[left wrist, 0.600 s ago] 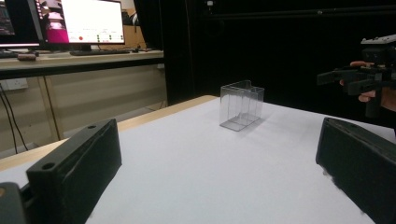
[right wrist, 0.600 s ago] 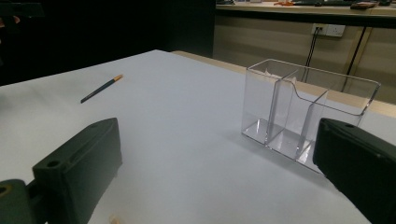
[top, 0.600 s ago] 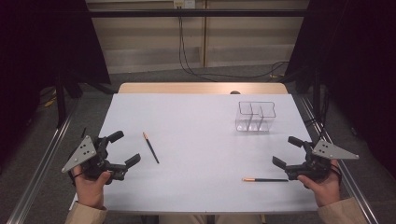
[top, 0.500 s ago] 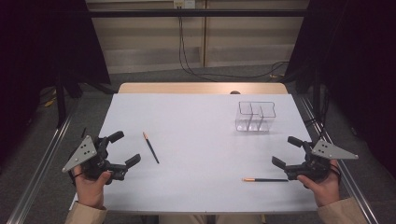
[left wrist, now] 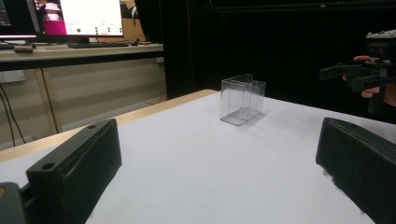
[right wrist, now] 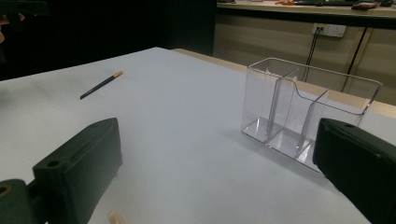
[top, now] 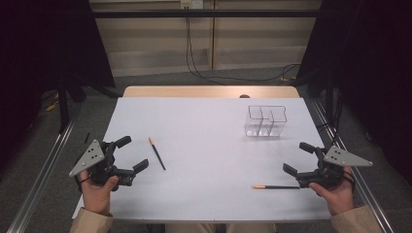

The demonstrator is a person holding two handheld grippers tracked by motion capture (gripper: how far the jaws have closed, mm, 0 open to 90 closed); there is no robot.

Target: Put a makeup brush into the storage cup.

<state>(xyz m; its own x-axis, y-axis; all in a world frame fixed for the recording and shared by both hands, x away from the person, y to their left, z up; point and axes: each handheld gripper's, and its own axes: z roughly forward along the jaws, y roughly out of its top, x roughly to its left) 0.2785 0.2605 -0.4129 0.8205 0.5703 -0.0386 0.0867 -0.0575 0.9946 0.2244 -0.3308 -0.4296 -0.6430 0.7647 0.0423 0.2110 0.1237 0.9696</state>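
Both hand-held grippers sit low over the white tabletop (top: 209, 145), jaws spread wide, nothing between them. Left hand-held gripper (top: 132, 154): a pencil (top: 157, 154) lies just beside its jaws. Right hand-held gripper (top: 299, 158): a second pencil (top: 275, 186) lies just beside its lower jaw, with the clear organizer (top: 266, 121) farther ahead.

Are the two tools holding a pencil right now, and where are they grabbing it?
No. Both the left tool and right tool are open and hold nothing. One pencil and the other pencil lie on the table.
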